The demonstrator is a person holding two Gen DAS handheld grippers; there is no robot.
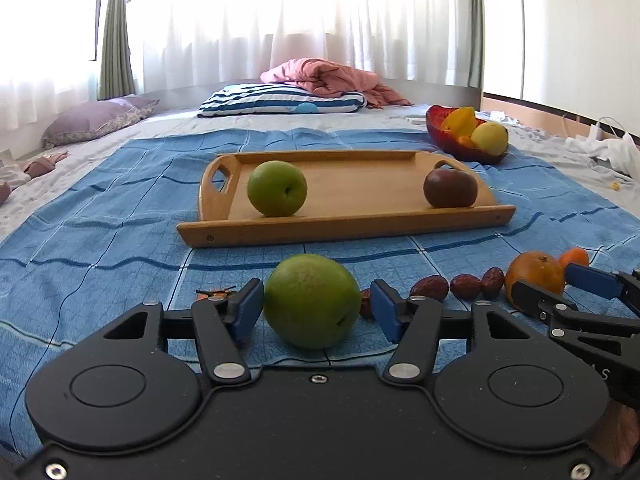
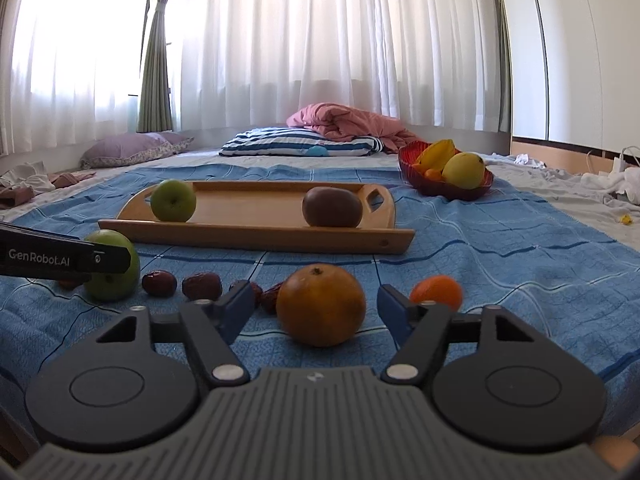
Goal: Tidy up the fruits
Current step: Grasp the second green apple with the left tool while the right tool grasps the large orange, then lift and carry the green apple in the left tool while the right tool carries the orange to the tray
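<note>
- Fruit is spread over a blue checked cloth [image 1: 100,216] laid on a bed.
- The left gripper [image 1: 316,304] is held wide apart around a green apple [image 1: 311,306] that rests on the cloth; the left pad is seen just against the apple's skin, while a small gap is left at the right pad, so the apple is not squeezed.
- The right gripper [image 2: 316,306] is likewise spread, with a large orange [image 2: 321,305] sitting between its fingers and touched by neither pad.
- A smaller tangerine [image 2: 437,291] is seen just right of the right gripper's finger.
- A row of dark red dates [image 2: 180,285] is laid between the apple and the orange.
- A wooden tray [image 1: 344,228] is placed farther back on the cloth; a second green apple [image 1: 277,188] is set at its left end and a dark brownish fruit [image 1: 450,189] at its right end, well apart.
- A red bowl [image 2: 416,182] holding yellow fruit is found behind the tray to the right.
- A striped pillow [image 1: 280,100] and a pink blanket [image 1: 332,76] are heaped at the far end, before white curtains.
</note>
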